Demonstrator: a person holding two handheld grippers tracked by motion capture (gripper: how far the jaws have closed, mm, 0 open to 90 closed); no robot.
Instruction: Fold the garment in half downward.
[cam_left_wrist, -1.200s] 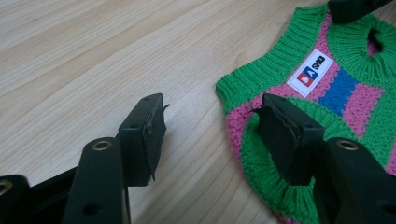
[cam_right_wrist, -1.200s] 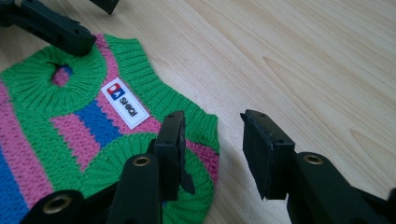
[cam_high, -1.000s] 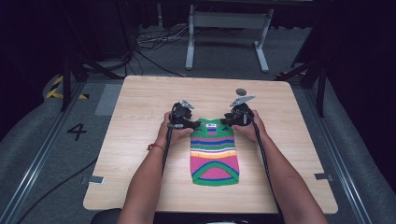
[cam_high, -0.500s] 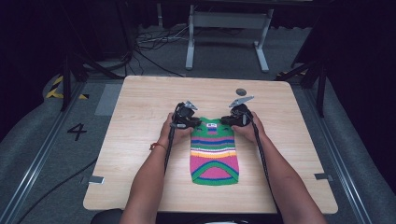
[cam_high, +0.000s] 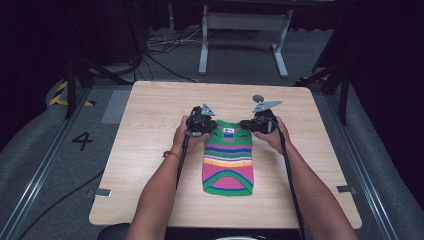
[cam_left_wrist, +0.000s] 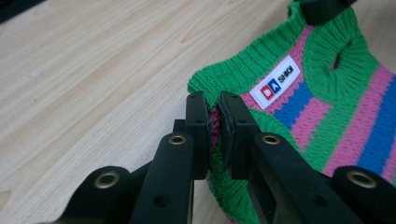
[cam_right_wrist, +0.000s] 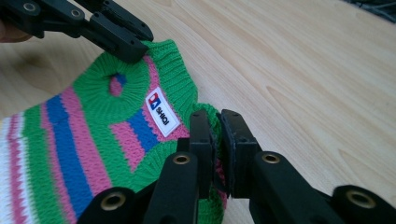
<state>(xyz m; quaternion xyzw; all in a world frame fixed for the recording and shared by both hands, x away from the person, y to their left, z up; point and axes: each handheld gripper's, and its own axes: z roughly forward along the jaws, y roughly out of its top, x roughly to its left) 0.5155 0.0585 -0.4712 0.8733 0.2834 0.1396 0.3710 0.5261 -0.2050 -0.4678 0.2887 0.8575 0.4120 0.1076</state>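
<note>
A small knitted sweater with green, pink, blue and white stripes lies on the wooden table, its neck end pointing away from the person. My left gripper has just been closing its jaws, and they pinch the sweater's far left corner. My right gripper is shut on the sweater's far right corner. A white label sits by the neck hole. Each gripper view also takes in the other gripper: the right gripper and the left gripper.
The table has bare wood on both sides of the sweater and beyond it. A small dark round thing rests near the far edge. Past the table stand a metal frame and floor cables.
Both grippers have closed on the sweater's far corners and risen slightly. The near part of the sweater still lies flat.
</note>
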